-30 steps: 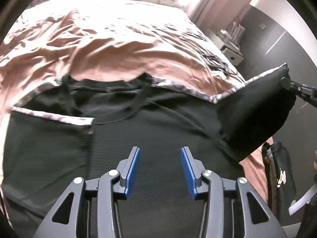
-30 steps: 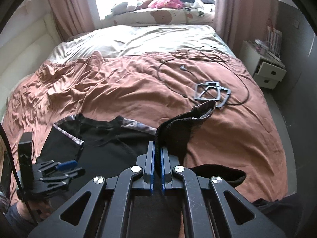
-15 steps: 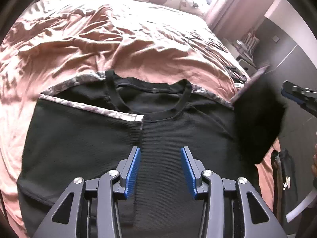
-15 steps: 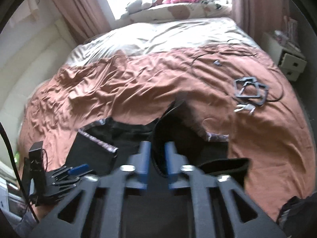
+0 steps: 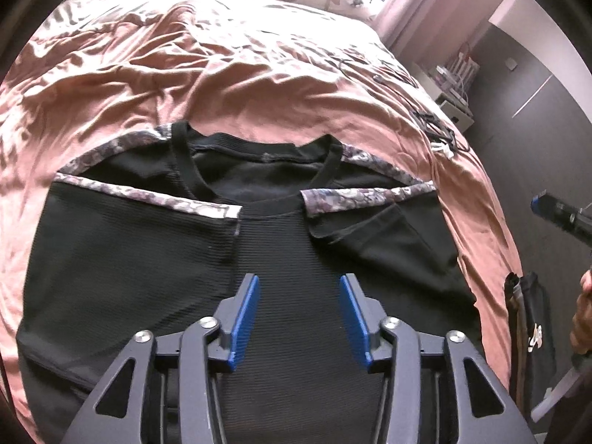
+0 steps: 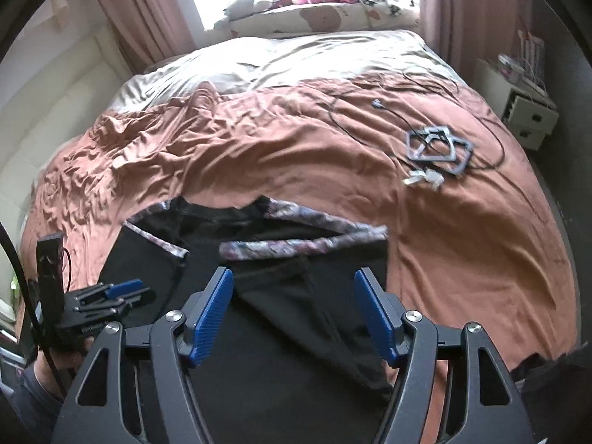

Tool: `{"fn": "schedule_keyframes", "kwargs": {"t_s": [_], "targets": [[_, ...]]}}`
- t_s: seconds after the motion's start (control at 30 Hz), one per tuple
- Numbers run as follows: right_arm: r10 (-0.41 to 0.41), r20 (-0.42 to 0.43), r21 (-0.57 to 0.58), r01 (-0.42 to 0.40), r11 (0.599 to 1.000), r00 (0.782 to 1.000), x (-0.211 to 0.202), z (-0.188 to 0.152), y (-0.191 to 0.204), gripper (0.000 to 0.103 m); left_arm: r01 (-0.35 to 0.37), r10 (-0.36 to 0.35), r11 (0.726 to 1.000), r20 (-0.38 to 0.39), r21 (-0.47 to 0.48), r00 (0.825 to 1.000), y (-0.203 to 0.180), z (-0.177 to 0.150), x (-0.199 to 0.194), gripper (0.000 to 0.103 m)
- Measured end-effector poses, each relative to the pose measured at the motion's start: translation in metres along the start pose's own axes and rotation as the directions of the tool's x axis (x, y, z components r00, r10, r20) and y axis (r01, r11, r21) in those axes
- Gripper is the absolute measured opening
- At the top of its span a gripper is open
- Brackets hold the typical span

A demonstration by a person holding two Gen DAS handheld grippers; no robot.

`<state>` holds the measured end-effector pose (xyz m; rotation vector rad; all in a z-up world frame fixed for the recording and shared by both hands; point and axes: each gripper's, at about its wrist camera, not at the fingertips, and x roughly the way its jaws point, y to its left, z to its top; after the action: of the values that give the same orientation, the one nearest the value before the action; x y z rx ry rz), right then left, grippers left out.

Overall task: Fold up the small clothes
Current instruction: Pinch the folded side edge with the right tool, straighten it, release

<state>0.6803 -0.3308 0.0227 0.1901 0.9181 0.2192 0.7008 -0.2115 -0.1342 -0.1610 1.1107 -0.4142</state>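
- Black ribbed shirt with floral trim lies flat on the bed's rust-brown bedspread, directly below and ahead of both grippers, its neckline on the side away from them.
- Both sleeves are folded inward over the body: one sleeve ahead-left of the left gripper, the other sleeve ahead-right of it.
- Left gripper hovers over the middle of the shirt's body; its jaws are parted and widening, with only cloth seen beneath them and nothing pinched.
- Right gripper hangs over the folded sleeve on its side; its blue pads stand well apart and are spreading further, free of the fabric.
- From the right wrist view, the left gripper appears low at the far left, held in a hand.
- Beyond the shirt, ahead-right of the right gripper, a grey frame-like object and thin cables lie on the bedspread.
- Pillows sit at the far end beneath the window.
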Motion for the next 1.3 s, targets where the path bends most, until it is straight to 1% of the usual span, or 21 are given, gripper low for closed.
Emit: {"fn": "schedule_keyframes", "kwargs": {"t_s": [0.2, 0.3, 0.4, 0.5, 0.6, 0.67, 0.73, 0.83, 1.0, 1.03, 1.1, 1.13, 1.17, 1.23, 1.3], "targets": [[0.038, -0.054, 0.068, -0.034, 0.997, 0.998, 0.024, -0.022, -0.032, 0.066, 0.006, -0.006, 1.0, -0.015, 0.025, 1.0, -0.02, -0.001, 0.015, 0.052], [0.054, -0.073, 0.087, -0.047, 0.995, 0.996, 0.04, -0.025, -0.042, 0.066, 0.001, 0.0, 0.999, -0.021, 0.034, 1.0, -0.026, -0.002, 0.021, 0.052], [0.067, -0.096, 0.099, -0.057, 0.993, 0.993, 0.064, -0.026, -0.048, 0.066, -0.02, 0.022, 0.999, -0.026, 0.038, 0.999, -0.024, -0.001, 0.026, 0.052], [0.087, -0.111, 0.107, -0.075, 0.991, 0.99, 0.091, -0.026, -0.048, 0.066, -0.044, 0.045, 0.998, -0.027, 0.037, 0.999, -0.017, 0.001, 0.03, 0.052], [0.108, -0.129, 0.113, -0.093, 0.989, 0.986, 0.113, -0.024, -0.046, 0.06, -0.072, 0.073, 0.997, -0.024, 0.027, 0.997, -0.004, 0.004, 0.032, 0.052], [0.11, -0.146, 0.117, -0.093, 0.989, 0.983, 0.129, -0.022, -0.045, 0.052, -0.1, 0.101, 0.995, -0.018, 0.018, 0.995, 0.008, 0.007, 0.032, 0.052], [0.117, -0.163, 0.118, -0.098, 0.988, 0.98, 0.142, -0.019, -0.04, 0.046, -0.113, 0.113, 0.994, -0.009, 0.005, 0.994, 0.018, 0.009, 0.029, 0.052], [0.117, -0.171, 0.106, -0.1, 0.989, 0.978, 0.157, -0.013, -0.036, 0.045, -0.135, 0.135, 0.99, 0.007, -0.03, 0.991, 0.04, 0.013, 0.023, 0.052], [0.088, -0.181, 0.092, -0.072, 0.993, 0.98, 0.176, -0.01, -0.028, 0.044, -0.155, 0.155, 0.986, 0.0, -0.066, 0.988, 0.064, 0.011, 0.019, 0.052], [0.078, -0.18, 0.084, -0.064, 0.994, 0.98, 0.178, -0.009, -0.027, 0.039, -0.157, 0.157, 0.985, -0.001, -0.067, 0.988, 0.067, 0.01, 0.018, 0.052], [0.062, -0.189, 0.068, -0.05, 0.996, 0.98, 0.181, -0.009, -0.024, 0.02, -0.162, 0.163, 0.984, -0.003, -0.069, 0.987, 0.072, 0.007, 0.016, 0.052], [0.047, -0.193, 0.058, -0.036, 0.998, 0.98, 0.181, -0.009, -0.023, 0.015, -0.165, 0.165, 0.984, -0.003, -0.069, 0.986, 0.073, 0.006, 0.016, 0.052], [0.048, -0.192, 0.059, -0.038, 0.998, 0.98, 0.18, -0.009, -0.023, 0.006, -0.168, 0.168, 0.983, -0.003, -0.071, 0.986, 0.075, 0.005, 0.014, 0.052], [0.073, -0.188, 0.067, -0.062, 0.996, 0.979, 0.175, -0.01, -0.022, 0.002, -0.169, 0.17, 0.983, -0.002, -0.077, 0.985, 0.077, 0.003, 0.01, 0.052], [0.075, -0.178, 0.05, -0.067, 0.997, 0.981, 0.167, -0.013, -0.019, 0.001, -0.167, 0.168, 0.982, 0.003, -0.085, 0.986, 0.079, 0.002, 0.006, 0.052]]}}
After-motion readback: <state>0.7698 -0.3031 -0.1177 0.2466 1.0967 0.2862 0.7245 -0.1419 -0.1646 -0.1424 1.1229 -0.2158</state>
